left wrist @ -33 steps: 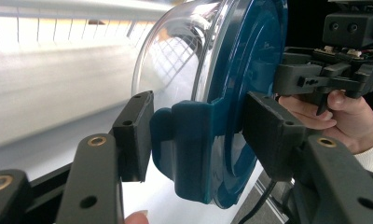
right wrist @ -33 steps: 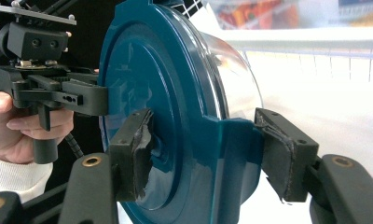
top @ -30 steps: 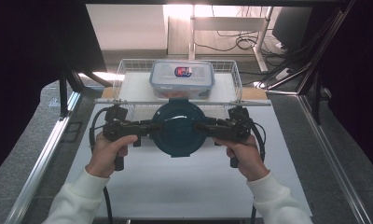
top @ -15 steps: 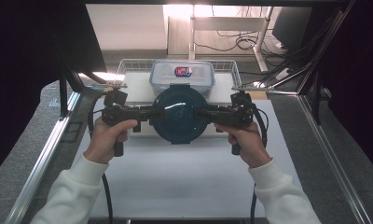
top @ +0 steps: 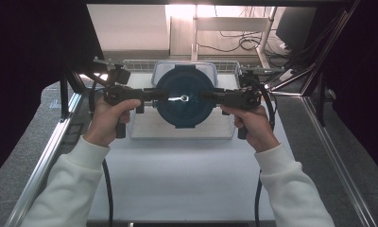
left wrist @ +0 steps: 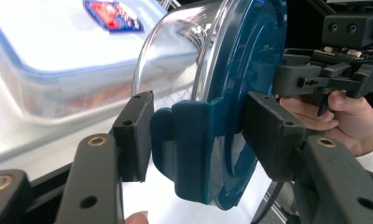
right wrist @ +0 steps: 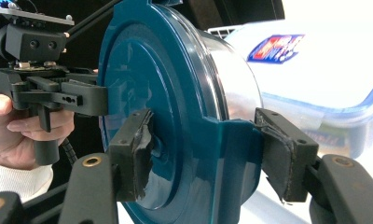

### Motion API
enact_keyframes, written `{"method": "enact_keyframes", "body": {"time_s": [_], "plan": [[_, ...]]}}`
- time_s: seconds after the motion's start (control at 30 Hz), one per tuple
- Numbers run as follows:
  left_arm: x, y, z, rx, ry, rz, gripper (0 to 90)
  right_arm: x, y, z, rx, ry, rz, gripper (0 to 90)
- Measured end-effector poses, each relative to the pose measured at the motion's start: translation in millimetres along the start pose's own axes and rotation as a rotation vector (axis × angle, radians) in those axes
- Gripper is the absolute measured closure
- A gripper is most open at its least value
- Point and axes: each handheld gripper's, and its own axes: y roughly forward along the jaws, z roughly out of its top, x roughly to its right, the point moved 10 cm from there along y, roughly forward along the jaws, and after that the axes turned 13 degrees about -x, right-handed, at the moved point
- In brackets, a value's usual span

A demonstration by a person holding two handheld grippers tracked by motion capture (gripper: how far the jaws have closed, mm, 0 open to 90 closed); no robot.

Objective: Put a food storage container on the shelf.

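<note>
A: What's around your load?

B: Wire basket point(top: 177, 135) on the white surface point(top: 187, 179), rectangular clear box with a blue rim point(left wrist: 49, 60) inside it, directly behind your round teal-lidded container point(top: 184, 97). That box is the nearest obstruction.

A: Grip status?

B: Your left tool point(top: 156, 94) clamps the left lid latch point(left wrist: 189, 149), your right tool point(top: 210, 96) clamps the opposite latch point(right wrist: 231, 154). Container hangs between them, tipped on edge.

A: Change from a second ago?

B: Container and both your hands sit higher and farther toward the basket. It now covers most of the box.
</note>
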Motion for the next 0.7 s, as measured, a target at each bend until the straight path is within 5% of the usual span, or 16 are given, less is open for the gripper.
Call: {"method": "enact_keyframes", "body": {"time_s": [0.23, 0.7], "plan": [[1.4, 0.4, 18.6, -0.015, 0.021, 0.004, 44.0, 3.8, -7.8, 15.0, 0.010, -0.002, -0.011, 38.8], [-18.4, -8.5, 71.4, 0.003, -0.016, -0.019, 43.9, 18.7, -3.5, 69.9, 0.008, 0.011, -0.020, 38.8]]}}
